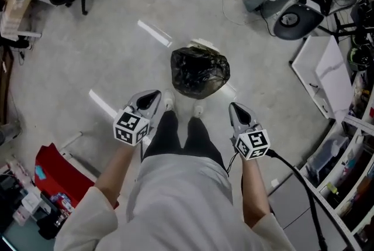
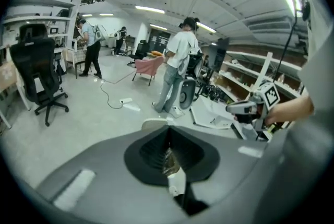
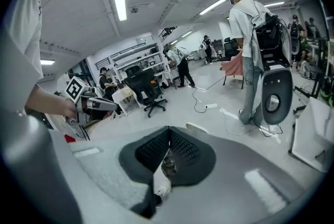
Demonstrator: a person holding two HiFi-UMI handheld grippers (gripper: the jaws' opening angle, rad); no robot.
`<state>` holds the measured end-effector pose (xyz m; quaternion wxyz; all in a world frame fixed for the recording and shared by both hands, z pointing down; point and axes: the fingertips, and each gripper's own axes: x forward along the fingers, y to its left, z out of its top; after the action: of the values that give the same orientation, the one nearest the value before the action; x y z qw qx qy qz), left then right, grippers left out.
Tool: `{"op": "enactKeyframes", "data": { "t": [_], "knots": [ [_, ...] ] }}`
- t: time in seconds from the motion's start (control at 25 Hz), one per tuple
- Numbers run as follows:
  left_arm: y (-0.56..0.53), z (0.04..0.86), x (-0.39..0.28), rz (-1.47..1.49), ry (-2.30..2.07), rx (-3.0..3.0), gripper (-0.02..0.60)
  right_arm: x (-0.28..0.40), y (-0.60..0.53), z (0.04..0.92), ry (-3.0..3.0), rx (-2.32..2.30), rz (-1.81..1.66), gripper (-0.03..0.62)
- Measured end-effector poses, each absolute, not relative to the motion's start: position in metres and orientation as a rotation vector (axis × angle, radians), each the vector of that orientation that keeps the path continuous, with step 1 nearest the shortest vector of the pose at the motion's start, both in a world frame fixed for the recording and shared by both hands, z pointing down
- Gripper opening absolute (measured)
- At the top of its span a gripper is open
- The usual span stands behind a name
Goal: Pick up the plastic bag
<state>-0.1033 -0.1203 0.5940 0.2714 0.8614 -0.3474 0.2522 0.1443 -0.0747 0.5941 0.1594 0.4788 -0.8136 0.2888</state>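
Black plastic bag [image 1: 199, 71] ahead — left hand-held gripper [image 1: 154, 95] and right hand-held gripper [image 1: 234, 107] point forward, closed, empty.

The room is being lit evenly by ceiling strip lights [image 3: 119, 1], and their glare is being thrown back as pale streaks on the floor [image 1: 70, 57]. Both gripper views are being bent by fisheye distortion and darkened at the corners, with near surfaces being blurred.

The bag [image 1: 200, 72] is glossy, crinkled black plastic. The floor [image 1: 117, 39] is smooth (faintly shiny). The left tongs [image 1: 153, 95] and right tongs [image 1: 234, 107] are matt grey plastic, with ribbed black pads [image 2: 151, 151].
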Motion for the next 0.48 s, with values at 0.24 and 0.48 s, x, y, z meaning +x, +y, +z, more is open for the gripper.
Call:
{"op": "enactKeyframes", "data": {
  "t": [0.24,0.48],
  "knots": [
    [-0.163,0.706,-0.102,0.761,-0.874,2.237,0.005,0.146,-0.1,0.687,-2.23,1.382,0.891,0.038],
    [-0.166,0.832,-0.1,0.864,-0.802,2.068,0.034,0.158,-0.113,0.794,-2.108,1.373,0.986,0.038]
  ]
}}
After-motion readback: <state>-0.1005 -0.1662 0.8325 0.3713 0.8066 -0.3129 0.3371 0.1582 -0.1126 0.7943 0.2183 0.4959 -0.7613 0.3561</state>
